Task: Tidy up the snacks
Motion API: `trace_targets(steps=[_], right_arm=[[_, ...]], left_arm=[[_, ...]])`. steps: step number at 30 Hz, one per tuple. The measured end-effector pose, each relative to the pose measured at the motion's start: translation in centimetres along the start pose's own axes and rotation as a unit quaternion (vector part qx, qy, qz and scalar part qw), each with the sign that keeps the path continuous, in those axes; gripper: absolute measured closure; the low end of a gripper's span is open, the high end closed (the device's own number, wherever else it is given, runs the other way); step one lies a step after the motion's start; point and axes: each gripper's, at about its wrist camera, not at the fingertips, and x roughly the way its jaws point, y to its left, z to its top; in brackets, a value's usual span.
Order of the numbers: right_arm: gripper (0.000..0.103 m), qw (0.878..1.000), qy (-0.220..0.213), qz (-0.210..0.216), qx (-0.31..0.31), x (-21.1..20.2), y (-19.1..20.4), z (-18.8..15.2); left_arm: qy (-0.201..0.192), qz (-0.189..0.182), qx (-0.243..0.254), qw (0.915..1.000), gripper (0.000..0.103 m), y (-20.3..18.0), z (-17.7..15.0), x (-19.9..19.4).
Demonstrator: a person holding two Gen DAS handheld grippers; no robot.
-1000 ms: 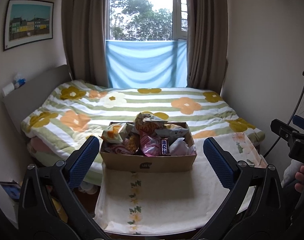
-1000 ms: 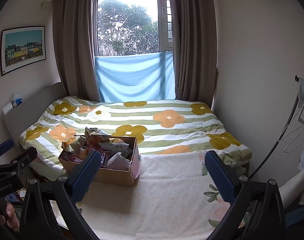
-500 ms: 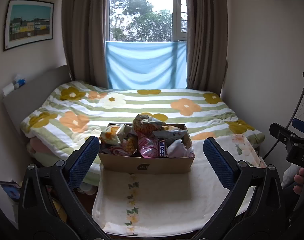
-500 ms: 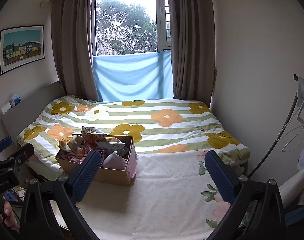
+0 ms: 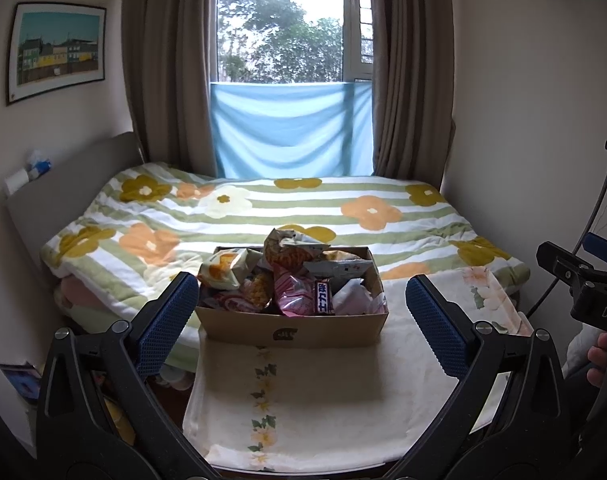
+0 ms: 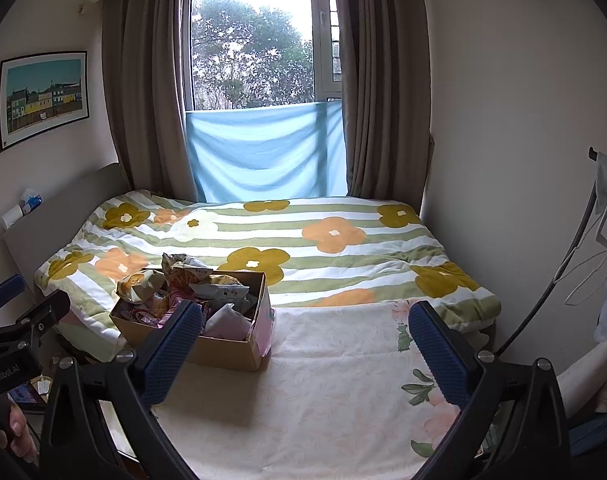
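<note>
On cloth (image 5: 303, 392), snack box (image 5: 291, 330) lying crosswise

snacks (image 5: 287, 280) deep in the box (image 5: 295, 330) stay hidden.

Small bedroom: bed (image 5: 287, 216) with flowered quilt, brown curtains (image 5: 167, 64) framing a daylit window (image 5: 287, 20), framed picture (image 5: 57, 50) on left wall.

Flowered striped quilt (image 5: 287, 216) on bed, framed picture (image 5: 57, 52) on wall, blue cloth (image 5: 291, 132) across window.
</note>
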Motion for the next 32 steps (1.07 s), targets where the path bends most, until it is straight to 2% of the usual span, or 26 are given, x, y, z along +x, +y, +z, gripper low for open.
trace_targets(steps=[32], right_arm=[[0.0,1.0,0.01,0.002,0.0,0.86,-0.25,-0.17]], left_arm=[[-0.011,0.019,0.004,0.9998,0.0,-0.25,-0.11,0.37]])
